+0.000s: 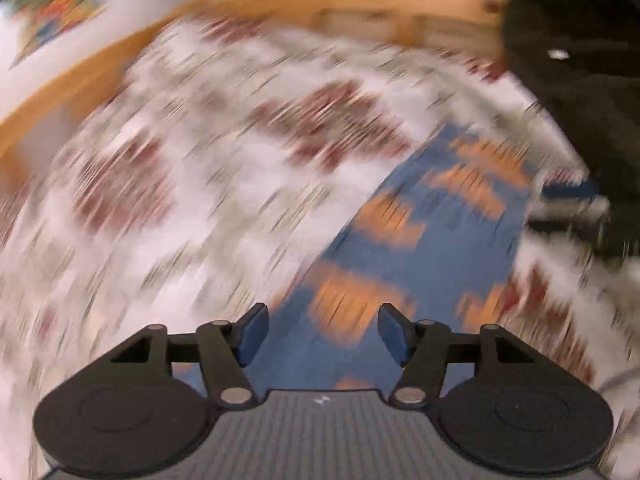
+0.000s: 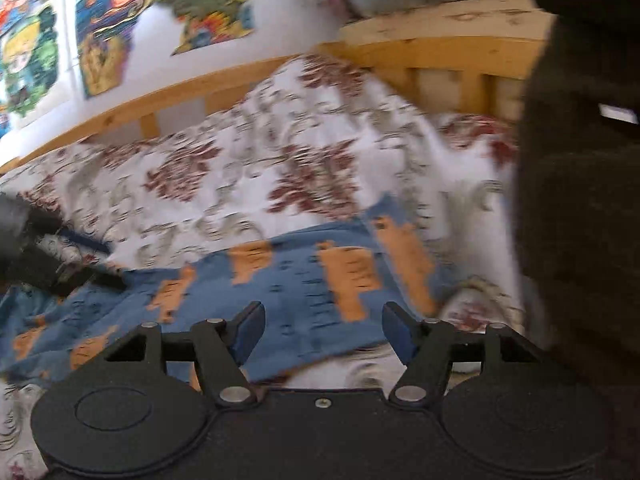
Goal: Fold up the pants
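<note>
Left gripper [image 1: 323, 334] — flat blue pads on black arms — stands wide with nothing between, above the pants [image 1: 420, 240]. Right gripper [image 2: 323, 332] likewise gapes wide and bare. The pants, soft blue cloth with blocky orange patches, lie flattish on a white bedspread [image 2: 248, 152] with maroon floral print, near the pine bed frame [image 2: 440, 52].

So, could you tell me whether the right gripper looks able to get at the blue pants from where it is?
Probably yes: the right gripper hangs open just above the blue pants on the bedspread, with nothing between.
</note>
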Motion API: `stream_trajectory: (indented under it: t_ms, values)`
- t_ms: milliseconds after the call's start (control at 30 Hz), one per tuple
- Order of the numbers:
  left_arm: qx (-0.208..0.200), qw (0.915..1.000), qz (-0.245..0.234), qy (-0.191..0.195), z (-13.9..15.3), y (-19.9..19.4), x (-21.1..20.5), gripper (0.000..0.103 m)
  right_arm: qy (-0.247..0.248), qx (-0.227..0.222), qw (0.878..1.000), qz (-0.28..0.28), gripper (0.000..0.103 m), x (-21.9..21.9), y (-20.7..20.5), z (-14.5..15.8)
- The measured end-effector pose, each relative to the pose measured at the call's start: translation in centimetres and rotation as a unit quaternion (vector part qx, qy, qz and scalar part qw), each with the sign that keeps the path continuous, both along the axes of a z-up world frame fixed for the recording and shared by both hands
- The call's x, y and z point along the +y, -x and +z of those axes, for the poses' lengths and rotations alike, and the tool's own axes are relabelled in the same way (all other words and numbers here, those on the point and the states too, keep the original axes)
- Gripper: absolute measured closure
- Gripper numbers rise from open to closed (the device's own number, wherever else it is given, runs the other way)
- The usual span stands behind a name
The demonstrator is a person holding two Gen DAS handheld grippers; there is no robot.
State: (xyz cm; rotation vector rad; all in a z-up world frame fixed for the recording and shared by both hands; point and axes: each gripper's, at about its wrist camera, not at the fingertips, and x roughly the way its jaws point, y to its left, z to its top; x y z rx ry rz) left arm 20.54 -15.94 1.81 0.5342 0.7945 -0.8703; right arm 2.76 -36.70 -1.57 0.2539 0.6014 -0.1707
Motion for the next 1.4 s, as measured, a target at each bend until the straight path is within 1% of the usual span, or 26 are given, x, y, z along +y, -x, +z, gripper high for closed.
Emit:
stream_trajectory:
  t_ms: [67, 100, 167, 200, 267, 300, 367, 433, 500, 533, 567, 600, 700, 733, 800, 867, 900, 933, 967, 1000, 1067, 1100, 1133, 1300, 1333, 1400]
  values:
    - [0.001, 0.9985, -0.054, 0.006, 0.4, -1.2, -5.0, 0.031, -0.030, -0.001, 0.999, -0.031, 0.036, -1.4, 0.0, -0.4]
    - [0.002, 0.9975, -0.071, 0.006, 0.4, -1.4, -7.0, 0.030, -0.039, 0.005, 0.998, -0.047, 0.036, -2.0, -0.1, -0.8]
    - [0.018, 0.9949, -0.099, 0.008, 0.1, -2.9, -11.3, 0.026, -0.054, 0.022, 0.996, -0.063, 0.038, -2.7, -0.5, -1.4]
    - [0.027, 0.9938, -0.107, 0.008, -0.1, -3.4, -12.7, 0.025, -0.051, 0.028, 0.996, -0.072, 0.040, -2.8, -0.6, -1.5]
    - [0.048, 0.9916, -0.120, 0.009, -0.7, -4.9, -15.6, 0.019, -0.054, 0.034, 0.994, -0.090, 0.039, -2.8, -1.1, -1.7]
    - [0.059, 0.9902, -0.126, 0.010, -1.0, -5.5, -16.7, 0.018, -0.062, 0.036, 0.992, -0.104, 0.039, -3.0, -1.4, -1.9]
    - [0.077, 0.9863, -0.146, 0.002, -1.8, -6.3, -18.6, 0.016, -0.082, 0.028, 0.989, -0.122, 0.039, -3.5, -1.9, -1.9]
    - [0.089, 0.9813, -0.171, -0.011, -2.6, -6.7, -20.0, 0.016, -0.093, 0.014, 0.986, -0.135, 0.041, -4.2, -1.9, -1.9]
    - [0.103, 0.9767, -0.188, -0.019, -3.5, -7.0, -20.9, 0.020, -0.096, 0.007, 0.984, -0.148, 0.045, -4.7, -2.0, -2.1]
    - [0.118, 0.9741, -0.192, -0.020, -3.8, -7.3, -21.2, 0.026, -0.092, 0.010, 0.984, -0.151, 0.047, -4.7, -2.1, -2.3]
    - [0.134, 0.9717, -0.193, -0.019, -4.1, -7.6, -21.4, 0.032, -0.087, 0.011, 0.985, -0.151, 0.048, -4.7, -2.1, -2.4]
    - [0.148, 0.9698, -0.193, -0.018, -4.4, -7.8, -21.6, 0.035, -0.084, 0.011, 0.985, -0.150, 0.048, -4.7, -2.2, -2.4]
    - [0.162, 0.9662, -0.200, -0.017, -4.6, -8.0, -21.6, 0.048, -0.102, 0.007, 0.983, -0.151, 0.048, -5.5, -2.4, -2.7]
    - [0.162, 0.9652, -0.204, -0.019, -4.6, -7.9, -21.5, 0.053, -0.109, 0.006, 0.982, -0.153, 0.053, -5.9, -2.7, -2.8]
    - [0.160, 0.9652, -0.206, -0.023, -4.6, -7.9, -21.5, 0.057, -0.122, -0.004, 0.980, -0.160, 0.060, -6.6, -2.7, -2.9]
    - [0.165, 0.9651, -0.202, -0.024, -4.5, -8.5, -21.8, 0.061, -0.125, -0.006, 0.979, -0.162, 0.070, -7.0, -2.7, -3.1]
    - [0.167, 0.9647, -0.202, -0.025, -4.5, -8.6, -21.9, 0.062, -0.123, -0.005, 0.979, -0.163, 0.080, -7.1, -2.6, -3.1]
    - [0.167, 0.9647, -0.202, -0.028, -4.6, -8.7, -22.0, 0.064, -0.124, -0.006, 0.979, -0.163, 0.084, -7.3, -2.6, -3.2]
    - [0.165, 0.9647, -0.203, -0.029, -4.6, -8.7, -22.1, 0.066, -0.124, -0.008, 0.979, -0.162, 0.085, -7.3, -2.6, -3.2]
    - [0.163, 0.9652, -0.203, -0.028, -4.7, -8.7, -22.2, 0.067, -0.122, -0.011, 0.980, -0.159, 0.088, -7.2, -2.5, -3.2]
    - [0.152, 0.9666, -0.205, -0.026, -4.7, -8.7, -22.2, 0.076, -0.120, -0.018, 0.980, -0.156, 0.090, -7.0, -2.1, -3.0]
    - [0.145, 0.9671, -0.207, -0.025, -4.7, -8.8, -22.1, 0.079, -0.119, -0.022, 0.981, -0.154, 0.091, -6.8, -1.9, -2.9]
    - [0.139, 0.9675, -0.210, -0.022, -4.6, -8.6, -21.8, 0.085, -0.115, -0.025, 0.981, -0.152, 0.091, -6.7, -1.8, -2.8]
    - [0.122, 0.9712, -0.204, 0.002, -4.0, -7.6, -20.2, 0.088, -0.081, -0.036, 0.987, -0.135, 0.092, -5.4, -1.2, -2.4]
    - [0.118, 0.9717, -0.205, 0.002, -3.8, -7.3, -19.5, 0.088, -0.070, -0.036, 0.988, -0.131, 0.092, -5.2, -1.2, -2.4]
    - [0.116, 0.9727, -0.201, -0.003, -4.1, -7.2, -19.5, 0.086, -0.070, -0.034, 0.988, -0.135, 0.092, -5.1, -1.2, -2.6]
